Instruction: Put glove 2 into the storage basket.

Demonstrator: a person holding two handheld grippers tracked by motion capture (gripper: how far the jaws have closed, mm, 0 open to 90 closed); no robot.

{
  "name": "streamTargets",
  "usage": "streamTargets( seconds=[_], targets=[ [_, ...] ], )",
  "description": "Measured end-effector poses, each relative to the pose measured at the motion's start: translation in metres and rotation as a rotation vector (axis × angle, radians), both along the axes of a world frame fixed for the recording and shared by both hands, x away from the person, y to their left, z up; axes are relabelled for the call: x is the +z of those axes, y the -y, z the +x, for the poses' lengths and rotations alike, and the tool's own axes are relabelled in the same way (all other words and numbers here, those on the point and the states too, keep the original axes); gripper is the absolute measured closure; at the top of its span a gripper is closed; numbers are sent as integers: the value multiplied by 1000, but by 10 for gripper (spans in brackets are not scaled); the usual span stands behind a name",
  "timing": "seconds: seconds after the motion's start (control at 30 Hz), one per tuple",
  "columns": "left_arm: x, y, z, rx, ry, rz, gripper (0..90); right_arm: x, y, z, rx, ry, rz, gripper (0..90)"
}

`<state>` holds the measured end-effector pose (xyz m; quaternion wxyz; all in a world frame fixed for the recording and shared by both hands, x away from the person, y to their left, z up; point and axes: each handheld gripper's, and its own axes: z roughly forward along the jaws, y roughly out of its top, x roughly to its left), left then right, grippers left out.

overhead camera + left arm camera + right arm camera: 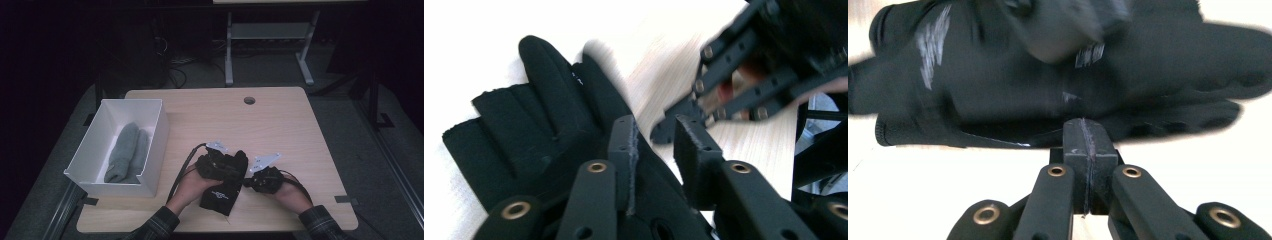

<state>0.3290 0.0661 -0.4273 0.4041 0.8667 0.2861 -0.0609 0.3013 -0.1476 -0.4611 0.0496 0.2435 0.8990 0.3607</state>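
While the right gripper [1083, 150], jaws pressed together, pins the black glove's [223, 186] edge, the left gripper [655, 150] stands part-open, gripping nothing, ready to regrasp.

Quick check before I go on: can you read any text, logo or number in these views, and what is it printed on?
Nothing is legible.
Black glove: a small white mark near the cuff, too small to read in the high view.
The same glove in the right gripper view: white print smeared by blur, unreadable.
White box and grey glove inside it: no markings seen.
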Motion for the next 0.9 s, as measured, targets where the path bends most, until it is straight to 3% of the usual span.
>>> streamTargets(
  seconds=[0.07,0.17,0.3,0.37,0.4,0.47,0.53,0.63,0.9],
  targets=[
    [-1,2,-3,-10,-13,1,831,2,15,3,-40,7,13,884],
    [-8,8,-10,-41,-25,25,867,3,23,5,-64,7,14,869],
    [-17,20,-21,-79,-34,65,890,2,36,9,-112,31,22,707],
    [-20,25,-24,-101,-26,103,894,1,40,11,-137,39,23,634],
    [-21,28,-26,-110,-8,138,897,-1,43,14,-166,57,9,537],
    [-23,29,-28,-114,5,174,897,-2,44,14,-175,63,8,503],
    [-22,26,-29,-120,11,190,897,-5,46,17,-223,87,-3,364],
    [-22,19,-30,-128,26,205,897,-8,51,21,-277,88,-4,298],
    [-16,-12,-31,-102,69,285,897,-14,56,26,-313,102,-30,258]
  ],
)
